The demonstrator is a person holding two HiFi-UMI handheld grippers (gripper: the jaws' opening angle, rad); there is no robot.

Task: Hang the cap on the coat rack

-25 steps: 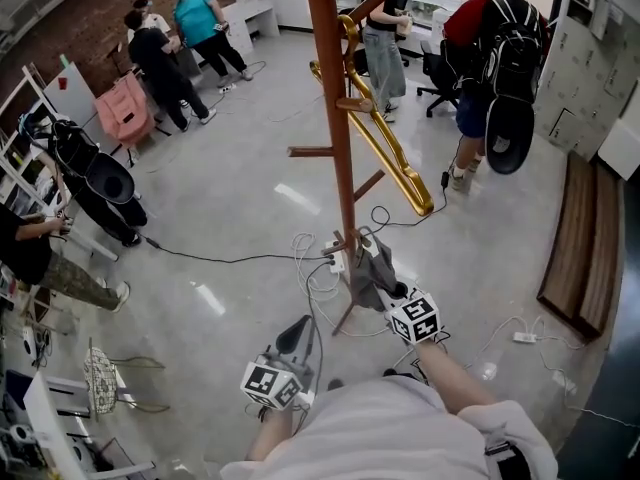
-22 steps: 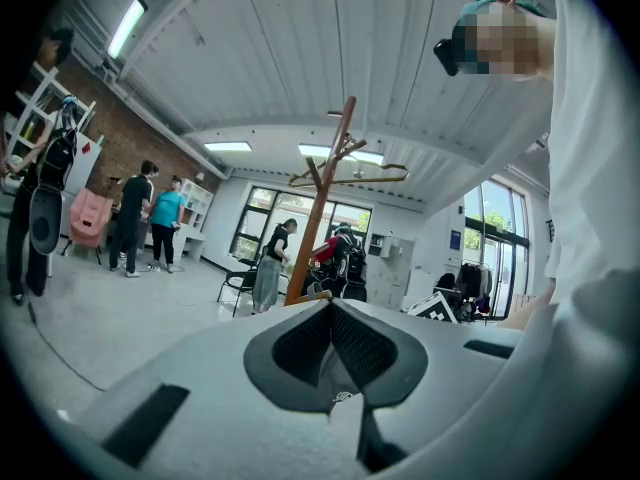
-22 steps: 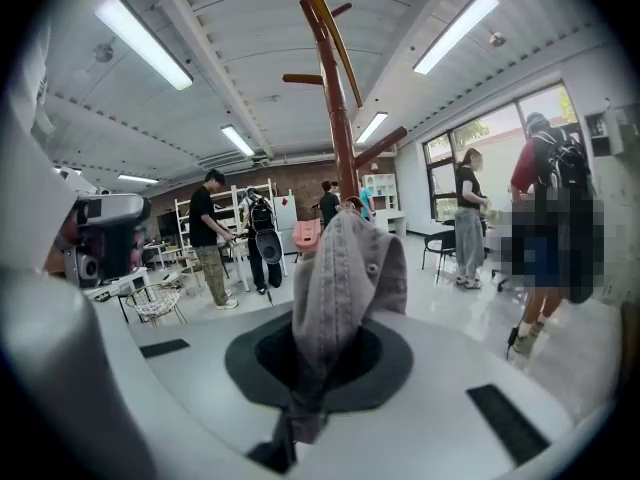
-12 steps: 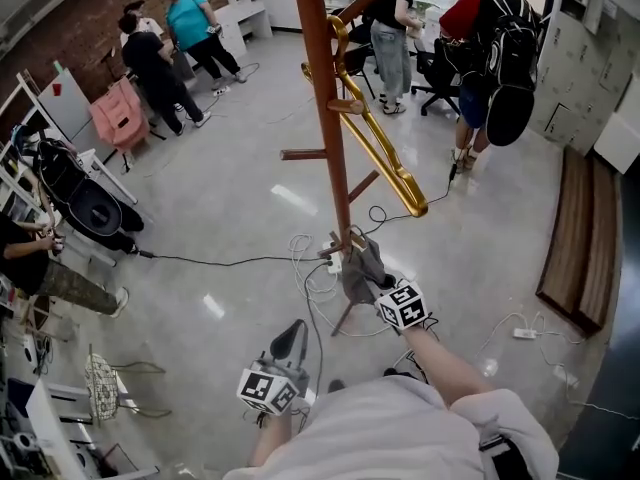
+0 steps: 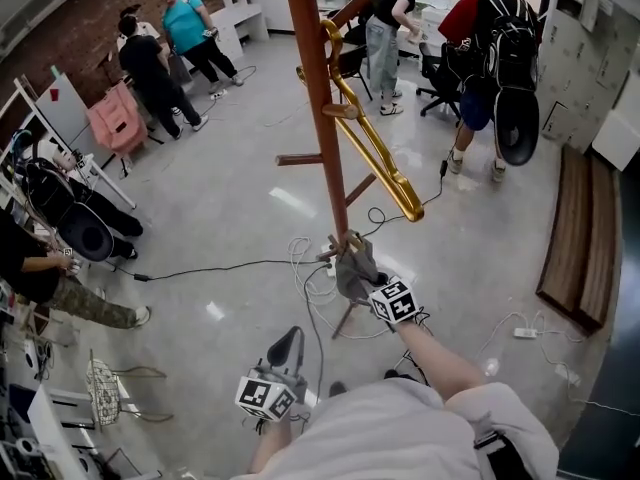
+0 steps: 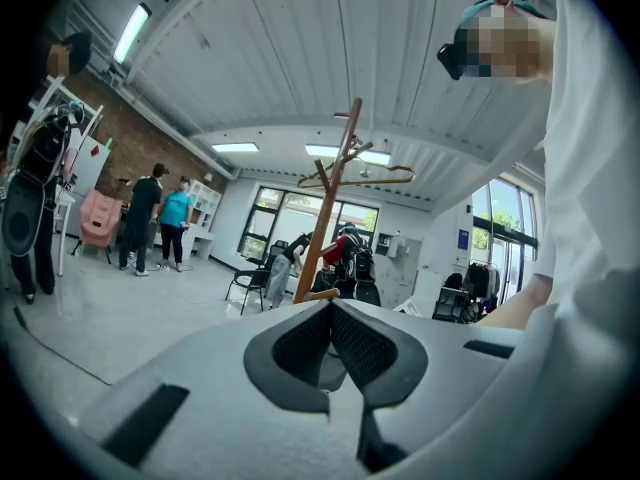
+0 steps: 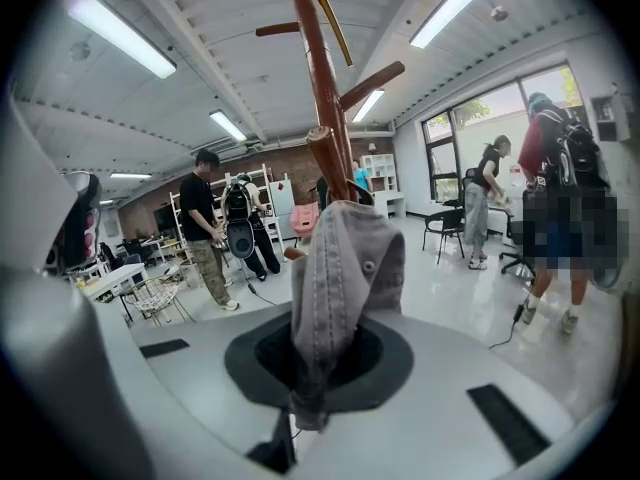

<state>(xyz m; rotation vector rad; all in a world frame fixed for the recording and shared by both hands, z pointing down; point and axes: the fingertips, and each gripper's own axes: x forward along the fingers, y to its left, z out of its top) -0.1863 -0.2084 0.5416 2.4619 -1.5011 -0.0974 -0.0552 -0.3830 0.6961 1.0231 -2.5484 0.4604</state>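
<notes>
The brown wooden coat rack [image 5: 322, 128] stands right in front of me, with short pegs and a gold hanger [image 5: 378, 158] hung on it. My right gripper [image 5: 362, 280] is shut on a grey cap [image 5: 350, 263], held up against a low peg [image 5: 345, 240] of the rack. In the right gripper view the cap [image 7: 345, 268] rises from between the jaws, its top touching the peg's end [image 7: 330, 158] on the pole [image 7: 318, 68]. My left gripper [image 5: 285, 343] hangs low at the left, shut and empty; its view shows the rack [image 6: 325, 218] far off.
White cables [image 5: 312, 278] and a black cord [image 5: 220, 263] lie on the grey floor round the rack's feet. Several people stand at the back and left. A wooden bench [image 5: 580, 238] runs along the right wall. A wire basket [image 5: 100, 378] sits at lower left.
My right gripper has carried the cap a little up and left, closer to the rack's low peg. The left gripper barely moved. People in the background have shifted.
</notes>
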